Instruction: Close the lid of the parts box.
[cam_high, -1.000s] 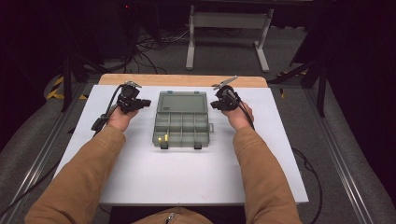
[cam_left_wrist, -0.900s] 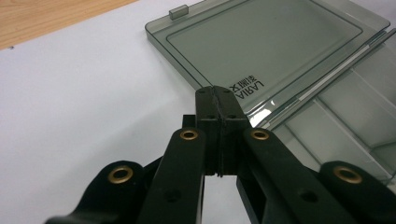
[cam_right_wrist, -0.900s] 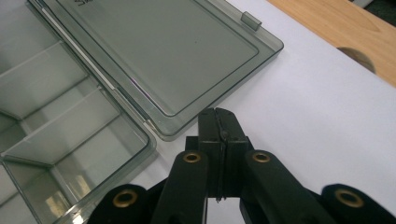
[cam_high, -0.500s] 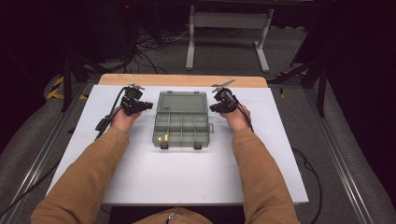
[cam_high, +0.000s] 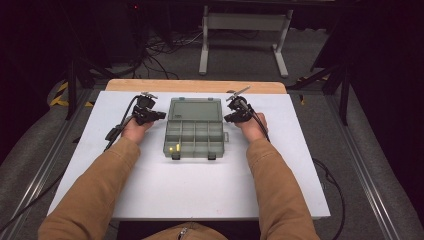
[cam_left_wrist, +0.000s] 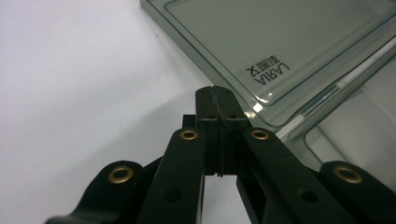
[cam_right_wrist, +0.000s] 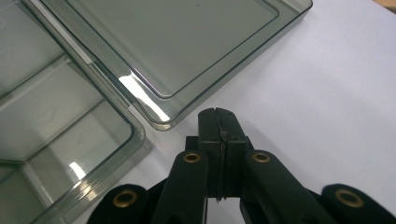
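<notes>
A smoky clear plastic organizer box (cam_high: 194, 131) lies open in the middle of the white table, its flat lid (cam_high: 195, 109) folded back on the far side. A small yellow item (cam_high: 174, 148) sits in a front left compartment. My left gripper (cam_high: 159, 115) rests at the box's left side, shut with nothing between its jaws. In the left gripper view its tips (cam_left_wrist: 218, 95) stop just short of the lid's edge (cam_left_wrist: 243, 70). My right gripper (cam_high: 227, 118) is at the box's right side, also shut and empty. Its tips (cam_right_wrist: 218, 114) sit beside the lid's corner (cam_right_wrist: 163, 122).
The white tabletop (cam_high: 200, 190) has a wooden strip (cam_high: 195, 86) along its far edge. Cables (cam_high: 117, 131) trail from each gripper across the table. A metal stand (cam_high: 242, 30) and loose cables lie on the dark floor beyond. Both forearms wear tan sleeves (cam_high: 95, 190).
The left gripper has dropped slightly toward the table beside the box. The right gripper has stayed where it was.
</notes>
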